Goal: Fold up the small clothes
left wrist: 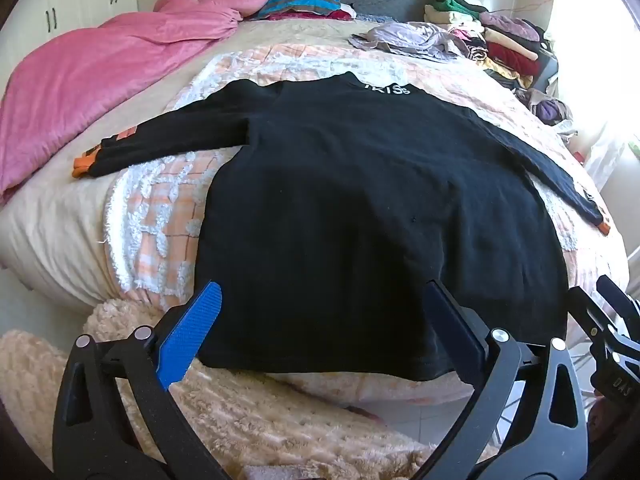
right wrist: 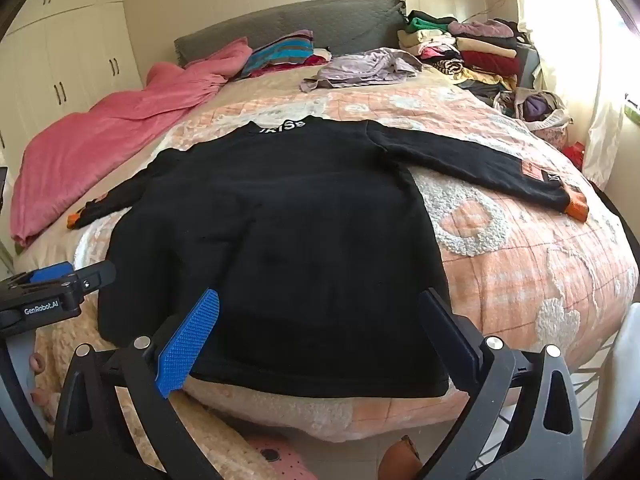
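Two grippers, left gripper point(left wrist: 320, 332) and right gripper point(right wrist: 316, 332), jaws wide apart, empty; black sweater point(right wrist: 276, 240) flat on quilted bed point(right wrist: 540, 260); white wardrobe point(right wrist: 60, 60) behind.

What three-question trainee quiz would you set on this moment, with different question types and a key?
1. True or false: the black sweater lies spread flat on the bed with both sleeves out to the sides.
2. Multiple choice: the jaws of the left hand-held gripper and the right hand-held gripper are A) both open, holding nothing; B) both shut on the hem; C) one open, one shut.
3. Fill in: the sweater's cuffs are coloured ____.

Key: 1 true; 2 A; 3 orange.
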`<state>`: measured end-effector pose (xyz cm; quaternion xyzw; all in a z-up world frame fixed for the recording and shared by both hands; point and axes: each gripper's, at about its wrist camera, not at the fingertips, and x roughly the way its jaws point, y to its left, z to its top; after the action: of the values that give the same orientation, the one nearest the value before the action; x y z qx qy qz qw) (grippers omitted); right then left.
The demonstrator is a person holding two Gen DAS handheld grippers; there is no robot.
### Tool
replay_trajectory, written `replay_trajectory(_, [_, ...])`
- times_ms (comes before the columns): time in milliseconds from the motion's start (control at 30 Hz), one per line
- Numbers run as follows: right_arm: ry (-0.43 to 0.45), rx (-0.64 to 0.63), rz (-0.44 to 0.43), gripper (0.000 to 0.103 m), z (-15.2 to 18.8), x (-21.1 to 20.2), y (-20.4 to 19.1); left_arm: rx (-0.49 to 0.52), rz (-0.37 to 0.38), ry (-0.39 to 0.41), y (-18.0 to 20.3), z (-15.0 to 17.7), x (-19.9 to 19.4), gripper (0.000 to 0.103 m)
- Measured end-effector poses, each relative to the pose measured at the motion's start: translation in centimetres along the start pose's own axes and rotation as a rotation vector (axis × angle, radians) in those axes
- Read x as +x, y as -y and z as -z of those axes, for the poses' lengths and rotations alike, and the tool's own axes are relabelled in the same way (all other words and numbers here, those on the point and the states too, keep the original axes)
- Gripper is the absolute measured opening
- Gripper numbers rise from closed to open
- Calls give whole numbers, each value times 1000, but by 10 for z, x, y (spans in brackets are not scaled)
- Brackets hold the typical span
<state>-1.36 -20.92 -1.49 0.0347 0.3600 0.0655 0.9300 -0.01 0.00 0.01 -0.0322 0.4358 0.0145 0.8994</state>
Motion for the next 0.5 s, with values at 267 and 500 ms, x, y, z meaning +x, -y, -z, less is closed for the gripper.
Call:
replay_trajectory(267, [-10, -3, -15, 99, -2, -2, -3, 3, -2, 4, 0, 0, 0, 95])
replay_trajectory(500, [-2, -14, -20, 99, -1, -5, -9, 3, -2, 5, 0, 0, 0, 95])
